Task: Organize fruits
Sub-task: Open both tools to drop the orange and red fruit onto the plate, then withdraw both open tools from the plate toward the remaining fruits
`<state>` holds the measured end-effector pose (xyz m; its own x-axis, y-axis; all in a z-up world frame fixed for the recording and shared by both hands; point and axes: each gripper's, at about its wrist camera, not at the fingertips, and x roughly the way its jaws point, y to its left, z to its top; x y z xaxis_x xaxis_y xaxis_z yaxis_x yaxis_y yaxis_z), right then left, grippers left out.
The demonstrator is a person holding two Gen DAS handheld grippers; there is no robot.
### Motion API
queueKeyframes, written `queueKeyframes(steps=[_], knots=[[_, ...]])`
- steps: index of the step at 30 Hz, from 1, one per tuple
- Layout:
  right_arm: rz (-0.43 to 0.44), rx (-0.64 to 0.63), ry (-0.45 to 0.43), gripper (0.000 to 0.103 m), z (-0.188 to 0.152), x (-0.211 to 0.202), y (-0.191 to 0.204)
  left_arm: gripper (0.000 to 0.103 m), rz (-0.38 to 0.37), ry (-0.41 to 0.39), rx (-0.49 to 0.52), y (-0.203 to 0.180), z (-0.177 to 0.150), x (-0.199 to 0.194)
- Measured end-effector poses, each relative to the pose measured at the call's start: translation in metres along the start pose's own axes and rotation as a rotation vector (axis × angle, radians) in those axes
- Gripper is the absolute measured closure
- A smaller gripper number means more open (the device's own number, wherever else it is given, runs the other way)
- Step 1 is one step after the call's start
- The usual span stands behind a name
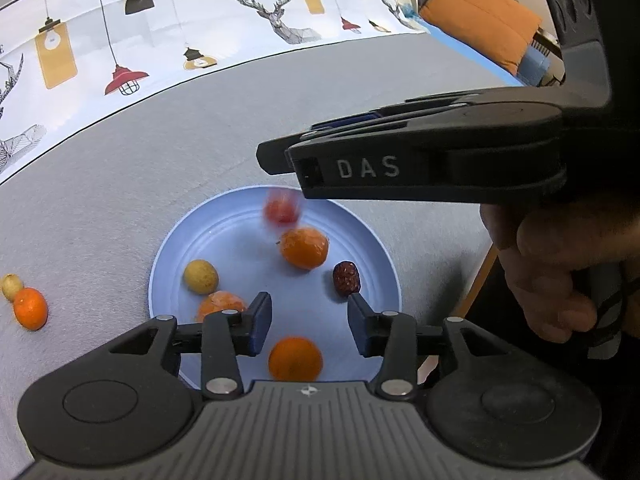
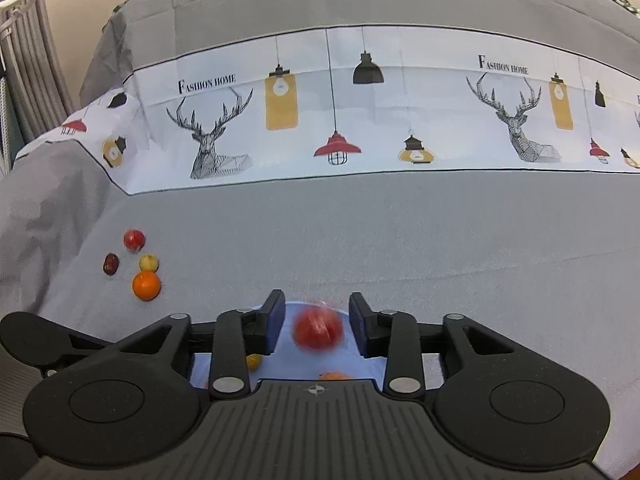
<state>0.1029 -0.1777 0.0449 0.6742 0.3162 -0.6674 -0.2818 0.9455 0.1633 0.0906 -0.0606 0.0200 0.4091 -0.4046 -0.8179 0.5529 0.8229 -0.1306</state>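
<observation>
A light blue plate (image 1: 172, 248) lies on the grey tablecloth. On it sit an orange (image 1: 304, 248), a yellowish fruit (image 1: 201, 277), a dark red date (image 1: 346, 278) and a second orange (image 1: 220, 306). My left gripper (image 1: 309, 304) hovers open over the plate's near side. A third orange (image 1: 295, 359) lies below its fingers, untouched by the pads. My right gripper (image 2: 316, 300) is open over the plate's far rim (image 2: 288, 346). A blurred red fruit (image 2: 318, 328) shows between its pads with a gap on each side. From the left wrist that red fruit (image 1: 281, 210) appears under the right gripper's tips.
Off the plate to the left lie an orange (image 2: 146, 285), a yellow fruit (image 2: 149, 263), a date (image 2: 111, 264) and a red fruit (image 2: 134, 240). A printed white band (image 2: 360, 120) crosses the cloth further back. An orange cushion (image 1: 480, 20) is at the far right.
</observation>
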Motion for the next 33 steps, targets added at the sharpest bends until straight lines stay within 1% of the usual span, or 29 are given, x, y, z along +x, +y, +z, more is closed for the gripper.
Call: queueKeyframes(steps=[14,16,17,19,20,21,23,24,27,33], knots=[[-0.013,0.007,-0.011,0.060,0.001,-0.002,-0.002,0.058,0.019,-0.049,-0.057,0.010,0.004,-0.010],[-0.015,0.011,-0.015,0.060,0.001,-0.002,-0.003,0.062,0.025,-0.058,-0.068,0.012,0.004,-0.011],[-0.017,0.012,-0.017,0.060,0.001,-0.003,-0.003,0.068,0.029,-0.063,-0.073,0.013,0.005,-0.012],[-0.019,0.014,-0.019,0.060,0.001,-0.003,-0.003,0.073,0.035,-0.074,-0.080,0.014,0.004,-0.015],[-0.020,0.014,-0.020,0.060,0.001,-0.003,-0.004,0.079,0.036,-0.080,-0.085,0.015,0.004,-0.016],[-0.021,0.014,-0.022,0.060,0.002,-0.003,-0.004,0.082,0.038,-0.084,-0.089,0.016,0.004,-0.017],[-0.024,0.015,-0.025,0.060,0.002,-0.004,-0.003,0.083,0.050,-0.093,-0.097,0.018,0.005,-0.019],[-0.025,0.015,-0.027,0.060,0.002,-0.004,-0.003,0.085,0.053,-0.096,-0.104,0.019,0.005,-0.021],[-0.029,0.017,-0.033,0.060,0.002,-0.006,-0.002,0.086,0.060,-0.115,-0.135,0.025,0.006,-0.025],[-0.031,0.014,-0.048,0.061,0.003,-0.007,0.000,0.088,0.094,-0.123,-0.181,0.035,0.005,-0.031]])
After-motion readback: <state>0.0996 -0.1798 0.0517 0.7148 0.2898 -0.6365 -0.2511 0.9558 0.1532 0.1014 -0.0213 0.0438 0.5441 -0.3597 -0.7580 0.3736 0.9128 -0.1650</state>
